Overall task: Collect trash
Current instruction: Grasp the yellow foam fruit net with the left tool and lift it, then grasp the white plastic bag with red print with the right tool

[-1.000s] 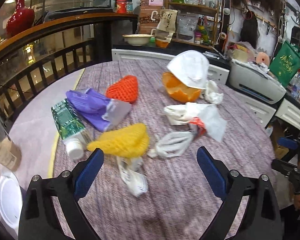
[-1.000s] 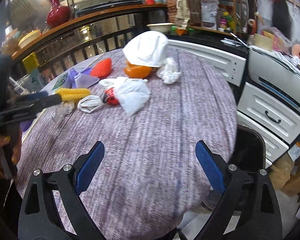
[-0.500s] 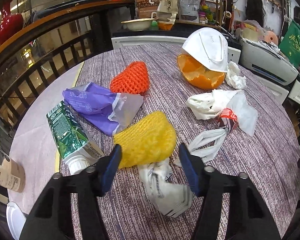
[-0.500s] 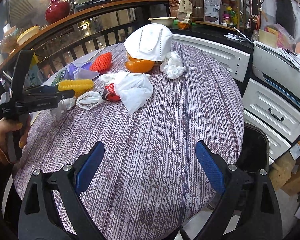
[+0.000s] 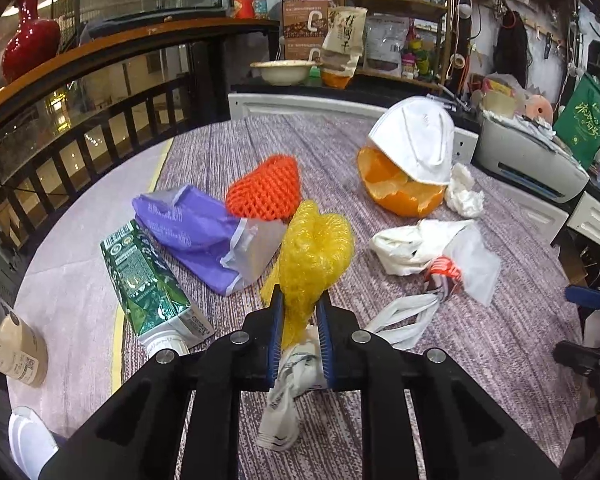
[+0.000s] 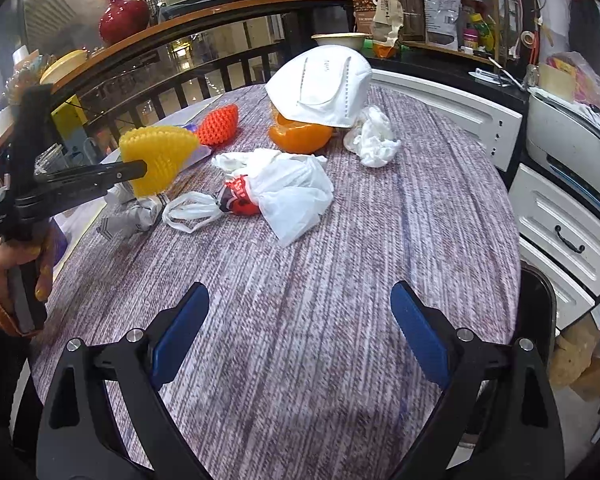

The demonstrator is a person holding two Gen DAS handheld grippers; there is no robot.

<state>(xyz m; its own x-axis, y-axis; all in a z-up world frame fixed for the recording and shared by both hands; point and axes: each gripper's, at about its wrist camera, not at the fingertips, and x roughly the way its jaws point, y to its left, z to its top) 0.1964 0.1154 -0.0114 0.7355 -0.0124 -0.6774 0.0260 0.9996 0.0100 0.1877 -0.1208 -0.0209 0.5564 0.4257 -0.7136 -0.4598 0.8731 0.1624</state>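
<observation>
My left gripper [image 5: 299, 312] is shut on a yellow foam fruit net [image 5: 314, 248] and holds it a little above the round table [image 5: 480, 352]. The net also shows in the right wrist view [image 6: 156, 158]. Under it lies a crumpled printed wrapper [image 5: 288, 396]. Around it lie an orange foam net [image 5: 266, 192], a purple pouch [image 5: 196, 232], a green carton [image 5: 148, 284], a white plastic bag [image 5: 424, 244], an orange peel [image 5: 400, 192] under a white face mask [image 5: 416, 144], and a tissue wad [image 5: 464, 196]. My right gripper [image 6: 300, 320] is open and empty over the table's near side.
A dark bin [image 6: 536, 308] stands beside the table at the right, below white drawers [image 6: 560, 232]. A wooden railing [image 5: 80, 128] runs along the left. A beige bottle [image 5: 12, 344] stands at the left table edge. Cluttered shelves [image 5: 400, 32] fill the back.
My left gripper moved forward, closed on the yellow net and lifted it off the table. My right gripper stayed open and moved a little closer over the table.
</observation>
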